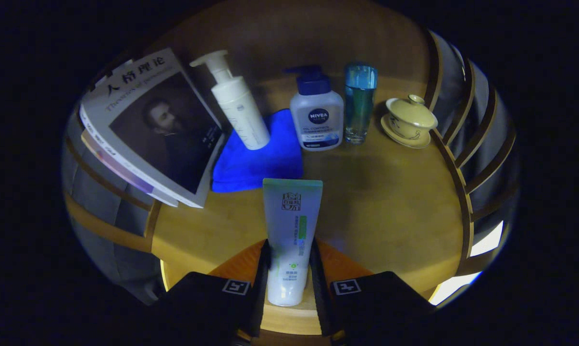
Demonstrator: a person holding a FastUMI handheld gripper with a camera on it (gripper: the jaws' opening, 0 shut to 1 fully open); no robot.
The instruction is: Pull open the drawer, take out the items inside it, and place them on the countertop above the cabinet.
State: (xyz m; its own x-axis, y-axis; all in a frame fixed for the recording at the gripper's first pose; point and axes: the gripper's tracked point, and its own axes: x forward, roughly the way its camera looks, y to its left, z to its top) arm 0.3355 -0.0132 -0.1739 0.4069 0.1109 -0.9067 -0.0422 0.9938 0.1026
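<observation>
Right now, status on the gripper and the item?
Gripper shut on white squeeze tube with green print, fingers pressing both sides. Tube over wooden countertop. Folded blue cloth just ahead; bare wood to its right.

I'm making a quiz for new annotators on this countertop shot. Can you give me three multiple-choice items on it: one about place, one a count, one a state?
1. Where is the blue cloth?
A. Under the white pump bottle
B. Over the lidded cup
C. On the books

2. How many pump bottles stand there?
A. One
B. Two
C. Four

3. What is the gripper doing?
A. Open, holding nothing
B. Shut on the tube
C. Shut on the clear blue bottle

Answers: 1 A, that bottle's base sits on the cloth. 2 B, the white one and the blue-capped one. 3 B, both fingers press the tube's sides.
</observation>
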